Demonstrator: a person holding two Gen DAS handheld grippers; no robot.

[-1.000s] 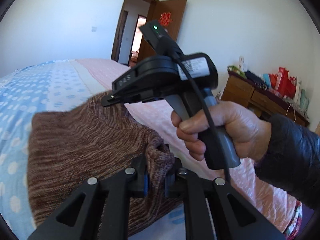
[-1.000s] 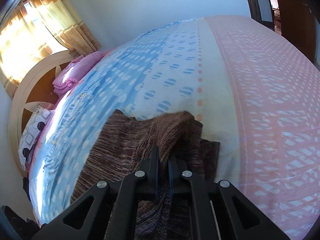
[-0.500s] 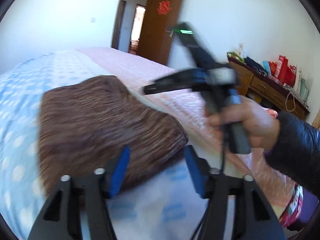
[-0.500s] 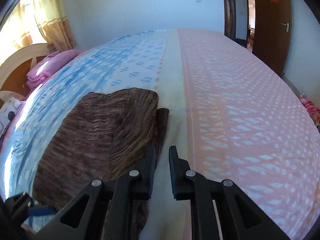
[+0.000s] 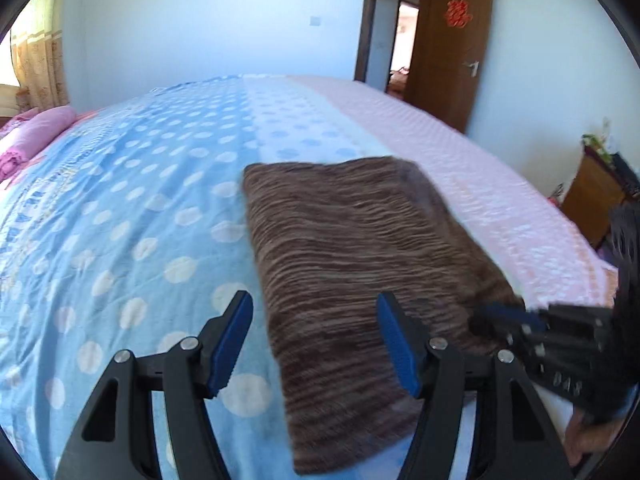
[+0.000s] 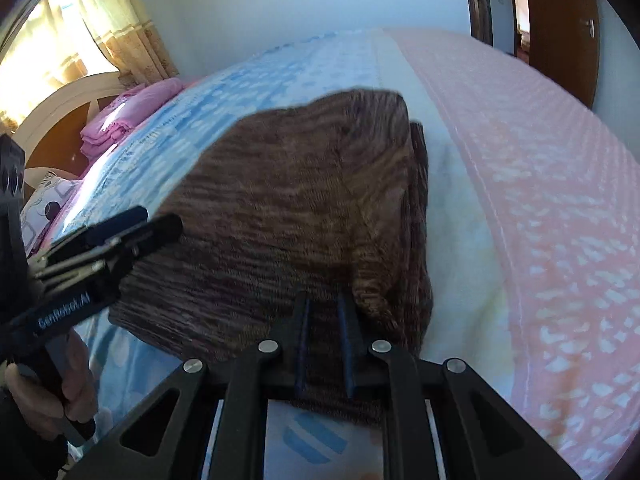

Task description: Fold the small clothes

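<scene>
A brown striped knit garment (image 5: 352, 264) lies folded flat on the bed; it also shows in the right wrist view (image 6: 296, 216). My left gripper (image 5: 316, 340) is open and empty, jaws wide apart over the garment's near left edge. My right gripper (image 6: 326, 320) has its jaws nearly together, low over the garment's near right corner; whether cloth sits between them is unclear. The right gripper shows blurred at the right of the left wrist view (image 5: 560, 340). The left gripper shows at the left of the right wrist view (image 6: 100, 256).
The bed has a blue dotted cover (image 5: 120, 208) on the left and a pink one (image 5: 480, 184) on the right. Pink folded bedding (image 6: 128, 116) lies by the headboard (image 6: 60, 120). A wooden door (image 5: 452, 48) and a dresser (image 5: 596, 196) stand beyond the bed.
My left gripper let go of the garment, opened wide and drew back. My right gripper released its corner and came down low at the garment's near edge. The garment now lies flat.
</scene>
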